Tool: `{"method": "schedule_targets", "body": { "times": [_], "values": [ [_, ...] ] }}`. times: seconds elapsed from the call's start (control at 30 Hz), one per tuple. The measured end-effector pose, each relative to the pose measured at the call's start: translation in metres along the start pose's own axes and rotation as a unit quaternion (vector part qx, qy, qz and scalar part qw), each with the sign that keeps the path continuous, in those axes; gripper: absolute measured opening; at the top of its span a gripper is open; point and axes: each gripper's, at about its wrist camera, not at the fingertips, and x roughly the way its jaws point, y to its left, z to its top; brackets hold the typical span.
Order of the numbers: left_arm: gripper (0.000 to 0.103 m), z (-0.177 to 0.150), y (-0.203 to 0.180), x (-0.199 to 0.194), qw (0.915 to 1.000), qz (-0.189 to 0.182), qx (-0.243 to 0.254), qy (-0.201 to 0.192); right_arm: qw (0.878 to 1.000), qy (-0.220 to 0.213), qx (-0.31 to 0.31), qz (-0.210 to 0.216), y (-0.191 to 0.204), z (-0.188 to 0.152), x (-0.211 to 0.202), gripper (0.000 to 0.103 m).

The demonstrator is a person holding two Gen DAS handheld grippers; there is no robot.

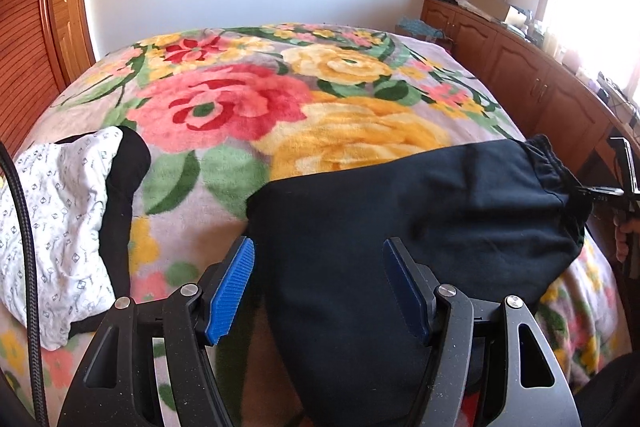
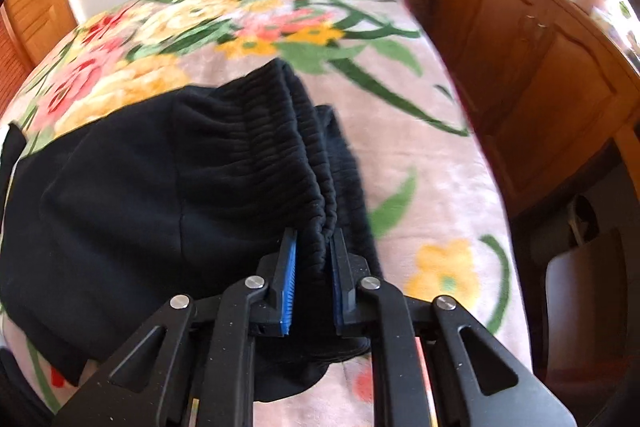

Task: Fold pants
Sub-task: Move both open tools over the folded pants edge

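Note:
Black pants (image 1: 420, 211) lie bunched on the floral blanket (image 1: 240, 107) at the near right of the bed. My left gripper (image 1: 318, 245) hovers open over the pants' left edge; its blue pads (image 1: 230, 291) stand wide apart and do not press the cloth. In the right wrist view, my right gripper (image 2: 314, 233) is shut on the gathered elastic waistband (image 2: 280, 147) of the pants (image 2: 140, 187), with the ribbed folds pinched between its pads. The left wrist view shows that gripper (image 1: 600, 191) at the pants' far right end, with part of a hand (image 1: 624, 235) beside it.
A white patterned garment with black lining (image 1: 60, 219) lies at the bed's left. A wooden cabinet (image 1: 520, 67) with clutter on top runs along the bed's right side. Wooden doors (image 1: 36, 47) stand at the left. A dark chair (image 2: 584, 307) is by the bed's near right corner.

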Motion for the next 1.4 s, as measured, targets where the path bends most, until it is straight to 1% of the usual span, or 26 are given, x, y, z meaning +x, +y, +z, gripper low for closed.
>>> {"method": "schedule_targets", "body": {
  "times": [0.07, 0.13, 0.2, 0.27, 0.3, 0.37, 0.43, 0.47, 0.53, 0.67, 0.8, 0.87, 0.93, 0.97, 1.03, 1.07, 1.13, 1.17, 1.23, 1.4],
  "values": [
    [0.069, -0.002, 0.004, 0.000, 1.0000, 0.003, -0.003, -0.003, 0.999, 0.022, 0.038, -0.003, -0.013, -0.003, 0.011, 0.018],
    [0.069, -0.003, 0.006, 0.001, 1.0000, 0.003, -0.007, -0.005, 0.998, 0.033, 0.044, -0.012, -0.011, -0.007, 0.017, 0.020],
    [0.069, -0.004, 0.008, 0.001, 0.9999, 0.005, -0.007, -0.013, 0.999, 0.016, 0.044, -0.017, -0.003, -0.009, 0.010, 0.021],
    [0.069, -0.004, 0.007, -0.001, 0.9996, 0.012, -0.001, -0.024, 0.999, -0.006, 0.043, -0.024, 0.006, -0.009, -0.005, 0.026],
    [0.069, -0.004, 0.007, -0.001, 0.9996, 0.011, 0.001, -0.027, 0.999, -0.013, 0.040, -0.028, 0.011, -0.008, -0.011, 0.031],
    [0.069, -0.004, 0.005, -0.003, 0.9995, 0.008, 0.003, -0.032, 0.998, -0.033, 0.033, -0.031, 0.023, -0.007, -0.027, 0.037],
    [0.069, -0.006, 0.004, -0.007, 0.9993, 0.007, 0.010, -0.035, 0.998, -0.051, 0.025, -0.026, 0.036, -0.006, -0.043, 0.049],
    [0.069, -0.007, 0.003, -0.010, 0.9991, 0.006, 0.016, -0.038, 0.998, -0.060, 0.022, -0.021, 0.044, -0.006, -0.051, 0.051],
    [0.069, -0.009, 0.002, -0.016, 0.9987, 0.005, 0.025, -0.044, 0.997, -0.077, 0.017, -0.004, 0.064, -0.007, -0.068, 0.057],
    [0.069, -0.012, 0.004, -0.031, 0.9982, -0.009, 0.028, -0.052, 0.995, -0.098, 0.008, 0.028, 0.106, -0.012, -0.090, 0.057],
    [0.069, -0.015, 0.009, -0.045, 0.9979, -0.005, 0.033, -0.057, 0.992, -0.108, -0.013, 0.060, 0.156, -0.024, -0.105, 0.058],
    [0.069, -0.018, 0.011, -0.051, 0.9978, -0.003, 0.034, -0.058, 0.991, -0.110, -0.026, 0.075, 0.179, -0.031, -0.111, 0.063],
    [0.069, -0.020, 0.012, -0.058, 0.9975, -0.005, 0.034, -0.062, 0.989, -0.113, -0.033, 0.092, 0.199, -0.039, -0.116, 0.074],
    [0.070, -0.021, 0.012, -0.062, 0.9973, -0.006, 0.034, -0.064, 0.988, -0.113, -0.036, 0.102, 0.211, -0.044, -0.118, 0.075],
    [0.083, -0.024, 0.013, -0.069, 0.9969, -0.006, 0.036, -0.070, 0.987, -0.112, -0.042, 0.111, 0.228, -0.051, -0.120, 0.075],
    [0.085, -0.026, 0.014, -0.073, 0.9966, -0.005, 0.038, -0.073, 0.986, -0.112, -0.045, 0.114, 0.235, -0.054, -0.120, 0.076],
    [0.093, -0.029, 0.015, -0.081, 0.9962, -0.002, 0.041, -0.077, 0.985, -0.109, -0.052, 0.119, 0.251, -0.060, -0.120, 0.077],
    [0.095, -0.031, 0.016, -0.086, 0.9961, 0.001, 0.041, -0.079, 0.985, -0.108, -0.053, 0.121, 0.256, -0.064, -0.120, 0.077],
    [0.101, -0.036, 0.021, -0.094, 0.9958, 0.008, 0.039, -0.082, 0.985, -0.101, -0.058, 0.126, 0.270, -0.069, -0.118, 0.077],
    [0.102, -0.043, 0.034, -0.106, 0.9962, 0.012, 0.024, -0.082, 0.983, -0.088, -0.071, 0.147, 0.302, -0.078, -0.106, 0.077]
  ]
}}
